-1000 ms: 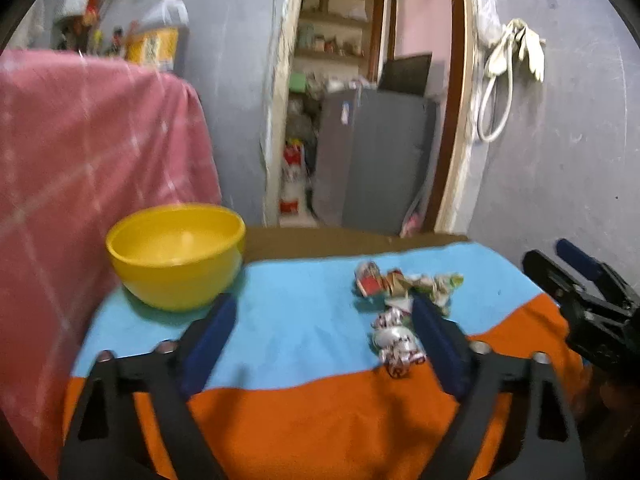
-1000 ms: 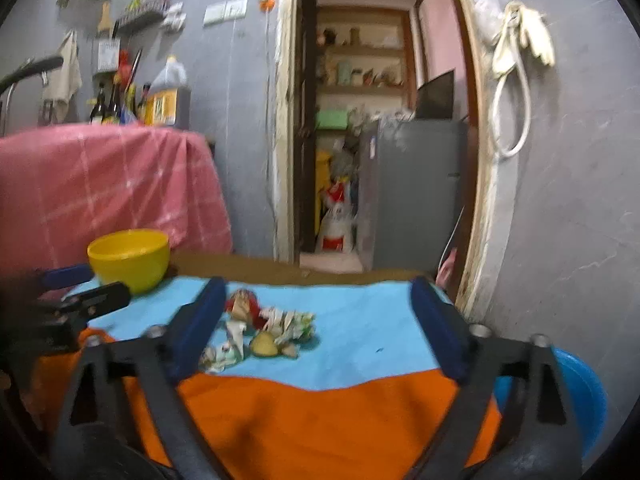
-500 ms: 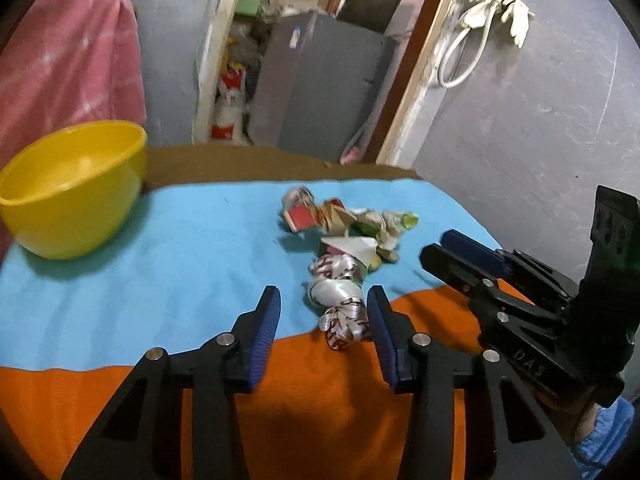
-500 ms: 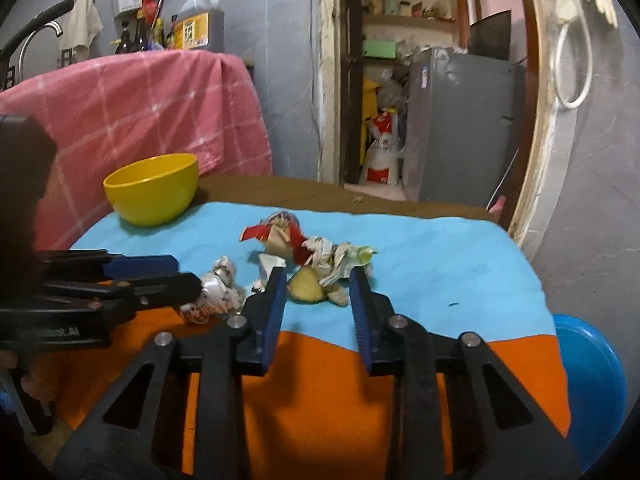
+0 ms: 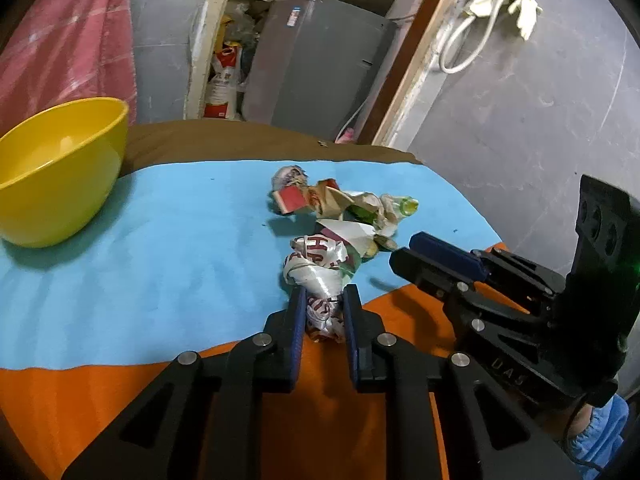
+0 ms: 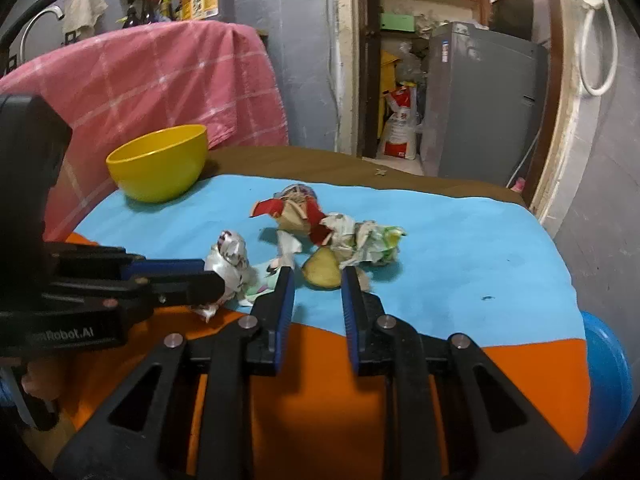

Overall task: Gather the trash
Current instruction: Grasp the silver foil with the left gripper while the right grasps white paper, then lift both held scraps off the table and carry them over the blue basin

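1. Your left gripper is clamped on the crumpled silver foil wrapper with red print. Both blue pads press its near end, and the rest bulges out ahead of the fingertips, right at the seam where the blue cloth meets the orange cloth.
2. Your right gripper is only part closed, with a clear gap between the pads and nothing held. The yellowish rounded scrap sits just ahead of the tips, in line with that gap. I can't tell if the pads touch it.
3. The rest of the trash, a pile of crumpled paper and red-and-tan wrappers, lies just beyond that scrap, ahead of the right gripper and slightly to its right.
4. From the left wrist view the same pile is ahead and a bit right of the held wrapper.
5. The round yellow plastic bowl stands well off to the left of the left gripper, on the blue cloth.
6. A blue plastic tub peeks out past the table edge, to the right of the right gripper.
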{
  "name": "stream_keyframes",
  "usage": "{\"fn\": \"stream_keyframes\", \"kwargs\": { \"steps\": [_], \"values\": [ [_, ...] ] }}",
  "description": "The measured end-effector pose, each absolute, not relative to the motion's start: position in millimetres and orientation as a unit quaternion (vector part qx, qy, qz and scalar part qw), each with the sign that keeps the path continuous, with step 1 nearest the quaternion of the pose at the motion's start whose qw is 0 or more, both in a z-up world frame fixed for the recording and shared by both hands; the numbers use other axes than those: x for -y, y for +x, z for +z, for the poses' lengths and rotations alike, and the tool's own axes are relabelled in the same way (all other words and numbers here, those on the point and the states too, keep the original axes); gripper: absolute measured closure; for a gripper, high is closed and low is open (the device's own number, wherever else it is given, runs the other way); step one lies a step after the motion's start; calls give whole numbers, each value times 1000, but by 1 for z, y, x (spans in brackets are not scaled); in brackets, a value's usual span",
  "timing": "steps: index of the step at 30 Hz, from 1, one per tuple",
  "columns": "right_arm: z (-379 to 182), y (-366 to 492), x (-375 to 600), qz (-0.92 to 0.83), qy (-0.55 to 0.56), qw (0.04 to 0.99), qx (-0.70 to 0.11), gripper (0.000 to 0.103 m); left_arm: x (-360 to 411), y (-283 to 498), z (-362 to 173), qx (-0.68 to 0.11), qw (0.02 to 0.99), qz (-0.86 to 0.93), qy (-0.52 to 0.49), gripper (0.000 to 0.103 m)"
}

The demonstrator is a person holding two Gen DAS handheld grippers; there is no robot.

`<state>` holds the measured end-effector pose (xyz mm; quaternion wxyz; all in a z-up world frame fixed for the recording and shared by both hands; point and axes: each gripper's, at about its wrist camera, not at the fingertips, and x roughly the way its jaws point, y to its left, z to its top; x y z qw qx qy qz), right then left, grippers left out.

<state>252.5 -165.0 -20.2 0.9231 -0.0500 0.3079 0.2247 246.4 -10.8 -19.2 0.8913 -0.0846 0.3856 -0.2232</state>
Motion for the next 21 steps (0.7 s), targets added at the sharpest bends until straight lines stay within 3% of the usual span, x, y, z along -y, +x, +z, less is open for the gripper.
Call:
{"fn": "stream_keyframes", "kwargs": {
  "steps": [13,15,17,21],
  "values": [
    [-23,283,132,245,-101,893,-363,15,-12,247,-13,-386,900,-174,-102,88],
    [-28,287,126,245,-114,886,-377,18,-13,246,-13,-385,901,-169,-103,88],
    [-31,287,122,244,-126,883,-380,33,-14,244,-12,-384,902,-165,-105,88],
    [-30,282,125,241,-120,889,-370,36,-11,242,-11,-384,903,-160,-104,88]
  ]
}}
